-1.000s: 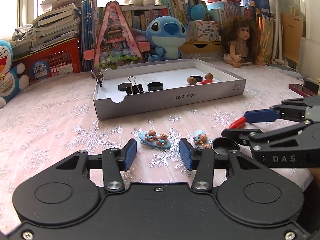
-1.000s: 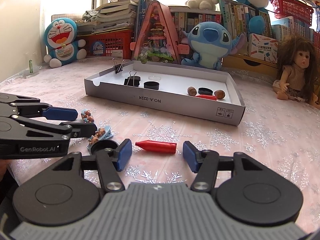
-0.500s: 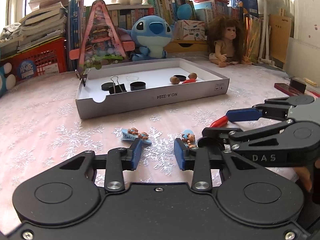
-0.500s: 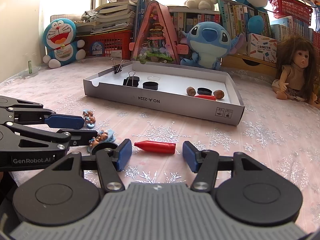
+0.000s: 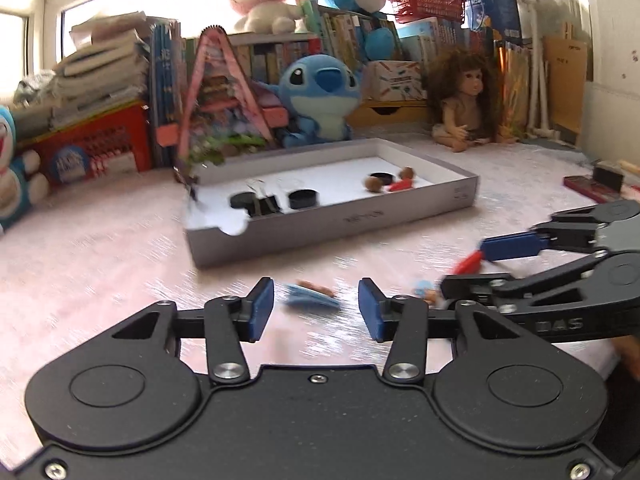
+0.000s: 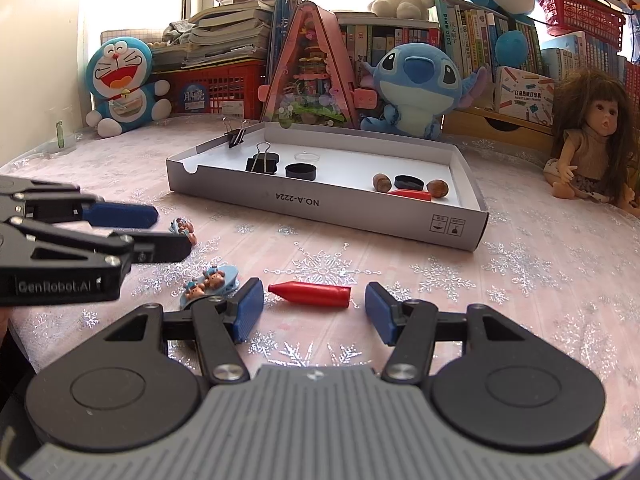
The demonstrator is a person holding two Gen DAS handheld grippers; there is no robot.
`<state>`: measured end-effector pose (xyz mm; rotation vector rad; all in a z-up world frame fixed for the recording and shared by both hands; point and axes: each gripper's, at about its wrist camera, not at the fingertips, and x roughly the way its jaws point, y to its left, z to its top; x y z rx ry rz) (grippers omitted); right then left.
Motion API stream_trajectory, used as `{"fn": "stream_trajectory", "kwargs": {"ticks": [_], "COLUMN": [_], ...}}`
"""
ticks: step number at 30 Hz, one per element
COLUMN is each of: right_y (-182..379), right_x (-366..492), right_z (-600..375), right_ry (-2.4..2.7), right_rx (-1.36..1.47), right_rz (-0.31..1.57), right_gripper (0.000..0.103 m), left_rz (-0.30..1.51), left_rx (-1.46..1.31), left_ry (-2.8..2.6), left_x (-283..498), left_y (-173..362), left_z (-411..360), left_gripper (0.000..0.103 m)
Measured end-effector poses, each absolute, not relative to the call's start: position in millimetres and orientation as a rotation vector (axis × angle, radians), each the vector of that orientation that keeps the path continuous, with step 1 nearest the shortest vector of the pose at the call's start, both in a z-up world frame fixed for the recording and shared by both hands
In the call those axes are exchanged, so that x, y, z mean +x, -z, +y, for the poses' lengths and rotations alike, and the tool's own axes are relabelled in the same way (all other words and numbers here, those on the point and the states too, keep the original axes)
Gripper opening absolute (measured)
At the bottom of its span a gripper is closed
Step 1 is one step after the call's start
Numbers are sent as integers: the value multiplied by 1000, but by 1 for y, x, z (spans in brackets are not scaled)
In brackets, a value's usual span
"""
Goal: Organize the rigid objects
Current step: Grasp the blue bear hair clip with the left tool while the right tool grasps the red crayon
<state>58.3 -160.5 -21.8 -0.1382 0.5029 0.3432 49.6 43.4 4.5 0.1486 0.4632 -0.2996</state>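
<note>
Left gripper (image 5: 316, 306): jaws released, now wider, re-centred on the blue bear clip (image 5: 311, 296) just ahead; grasp likely next. Right gripper (image 6: 314, 308): jaws released, unmoved, red cap (image 6: 310, 293) between the tips. Tray (image 6: 320, 204) well beyond.

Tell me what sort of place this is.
Probably a child's room or a home study corner: plush toys such as the blue one, a doll, and packed bookshelves line the back of a table with a snowflake cloth.

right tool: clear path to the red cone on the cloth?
Probably yes. The right tool is open, and the red cone lies just ahead between its fingers on the tablecloth, nothing between them.
</note>
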Motion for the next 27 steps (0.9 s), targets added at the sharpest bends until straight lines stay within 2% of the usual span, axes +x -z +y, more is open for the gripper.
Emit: {"fn": "stream_trajectory", "kwargs": {"ticks": [8, 25, 27], "right_y": [22, 20, 21], "right_x": [58, 56, 56], "right_z": [-161, -151, -149], "right_ry": [-339, -264, -261], "right_rx": [-134, -132, -127], "right_rz": [503, 489, 493], "right_gripper": [70, 66, 61], "left_rz": [537, 547, 537], "left_rx": [175, 73, 68], "left_ry": [367, 230, 226], "left_x": [78, 67, 65], "left_y": [4, 6, 7], "left_z": [52, 37, 35], "left_gripper": [47, 45, 37]}}
